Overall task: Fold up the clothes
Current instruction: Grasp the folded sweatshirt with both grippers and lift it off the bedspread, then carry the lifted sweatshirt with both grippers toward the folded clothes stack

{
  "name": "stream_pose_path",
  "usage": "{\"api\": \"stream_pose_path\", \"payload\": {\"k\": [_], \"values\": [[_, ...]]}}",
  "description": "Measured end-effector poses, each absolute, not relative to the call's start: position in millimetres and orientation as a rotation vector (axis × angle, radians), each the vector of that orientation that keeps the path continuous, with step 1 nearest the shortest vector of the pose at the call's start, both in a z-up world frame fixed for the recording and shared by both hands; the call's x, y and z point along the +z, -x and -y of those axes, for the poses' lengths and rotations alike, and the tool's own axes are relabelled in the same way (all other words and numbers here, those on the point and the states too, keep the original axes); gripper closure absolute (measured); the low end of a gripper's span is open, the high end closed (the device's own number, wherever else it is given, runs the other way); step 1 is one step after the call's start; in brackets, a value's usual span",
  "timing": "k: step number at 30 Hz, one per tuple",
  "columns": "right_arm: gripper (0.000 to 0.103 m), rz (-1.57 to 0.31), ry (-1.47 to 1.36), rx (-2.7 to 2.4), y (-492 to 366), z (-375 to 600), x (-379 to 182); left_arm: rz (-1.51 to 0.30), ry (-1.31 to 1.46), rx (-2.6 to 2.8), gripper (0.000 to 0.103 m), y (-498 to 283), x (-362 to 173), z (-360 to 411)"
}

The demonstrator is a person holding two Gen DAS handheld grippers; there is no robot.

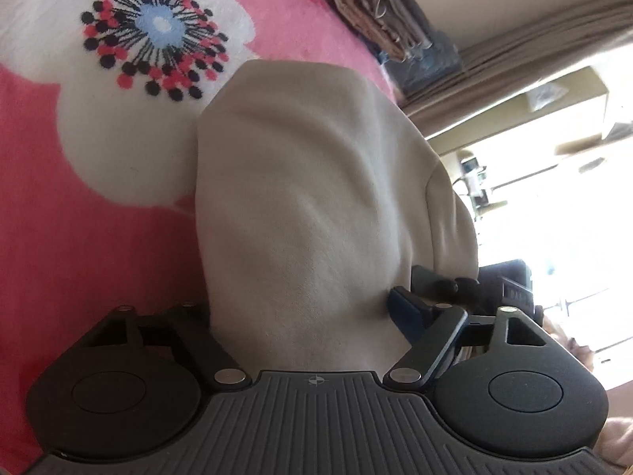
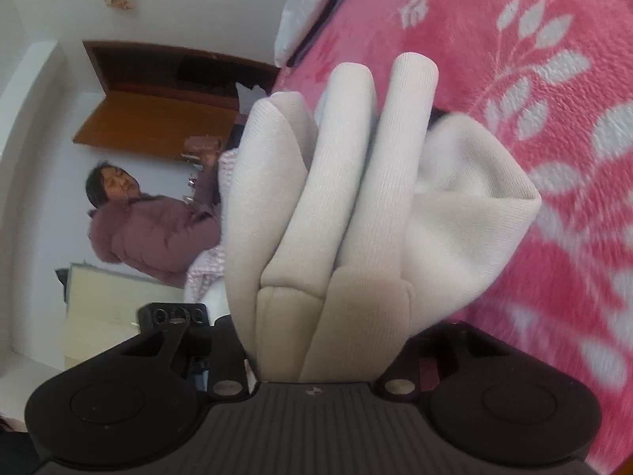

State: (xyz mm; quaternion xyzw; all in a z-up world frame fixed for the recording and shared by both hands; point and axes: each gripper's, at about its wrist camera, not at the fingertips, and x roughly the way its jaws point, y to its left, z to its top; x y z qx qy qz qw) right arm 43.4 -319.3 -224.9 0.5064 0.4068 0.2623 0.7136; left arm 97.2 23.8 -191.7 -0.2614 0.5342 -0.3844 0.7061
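A cream knit garment [image 1: 300,182] lies bunched on the pink flowered blanket [image 1: 79,237] and fills the gap between the fingers of my left gripper [image 1: 300,297]. Its blue right pad [image 1: 407,304] presses into the cloth; the left finger is hidden under it. In the right wrist view the same cream garment [image 2: 356,198] stands in thick folded rolls, pinched at their base between the jaws of my right gripper [image 2: 328,316], whose fingertips the cloth covers. Black hardware [image 1: 467,285] just past the cloth looks like the other gripper.
A stack of brown folded clothes [image 1: 376,12] sits at the blanket's far edge beside curtains [image 1: 514,51] and a bright window. A person in a mauve jacket [image 2: 150,229] stands off the bed near a wooden shelf [image 2: 158,111]. A white pillow [image 2: 304,12] lies at the bed's edge.
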Motion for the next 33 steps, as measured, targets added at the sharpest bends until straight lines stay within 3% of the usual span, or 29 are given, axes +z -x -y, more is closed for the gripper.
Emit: {"api": "stream_pose_path", "payload": {"k": [13,22,33], "values": [[0.064,-0.794,-0.987,0.472,-15.5,315.4,-122.6,-1.051,0.608,-1.003,0.032,-69.3,-134.2,-1.7],[0.064,-0.673,-0.858,0.391,24.3,298.9,-37.7,-0.946,0.553,-1.114,0.032,-57.8,-61.0,7.2],[0.064,-0.565,-0.808,0.286,64.0,264.4,36.3,-0.84,0.522,-1.182,0.032,-46.0,-0.1,-17.7]]}}
